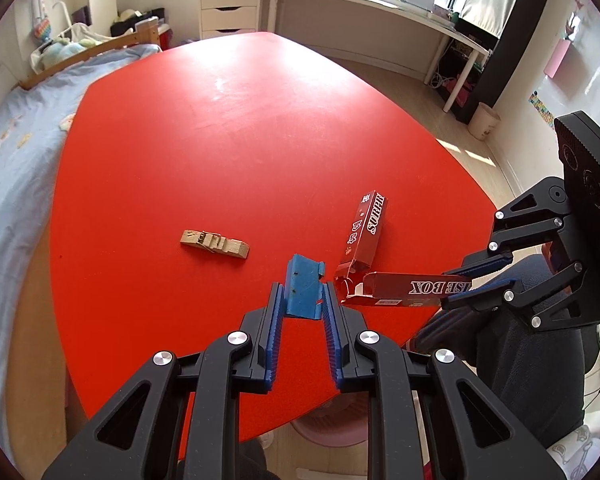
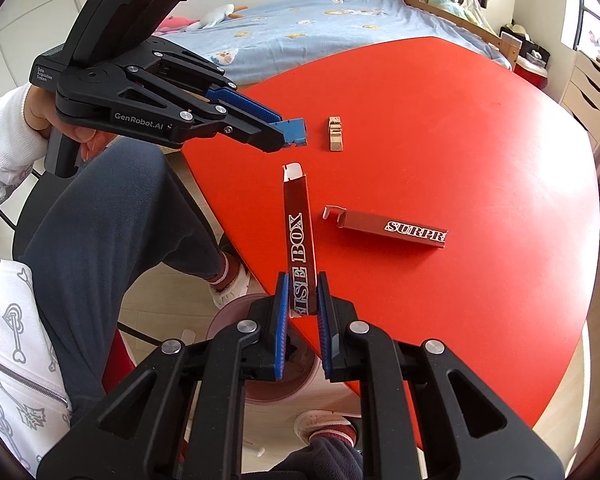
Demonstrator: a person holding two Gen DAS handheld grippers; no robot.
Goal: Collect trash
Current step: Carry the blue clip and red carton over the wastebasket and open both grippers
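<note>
**Ana:** Black fingers with blue pads fill the foreground. The left gripper is clamped on a blue plastic piece, lifted off the red table?

**Ben:** It looks so. From the right wrist view the piece sticks out past the tips, clear of the surface, probably so it can be carried off.

**Ana:** Then, moving right?

**Ben:** A wooden scrap lies loose mid-table, untouched. Next, one torn red carton half rests flat near the edge. The right gripper pinches the other carton half by its end, held out over the table edge.

**Ana:** Why there?

**Ben:** A pink bin sits below; I judge both pieces are bound for it.
</note>
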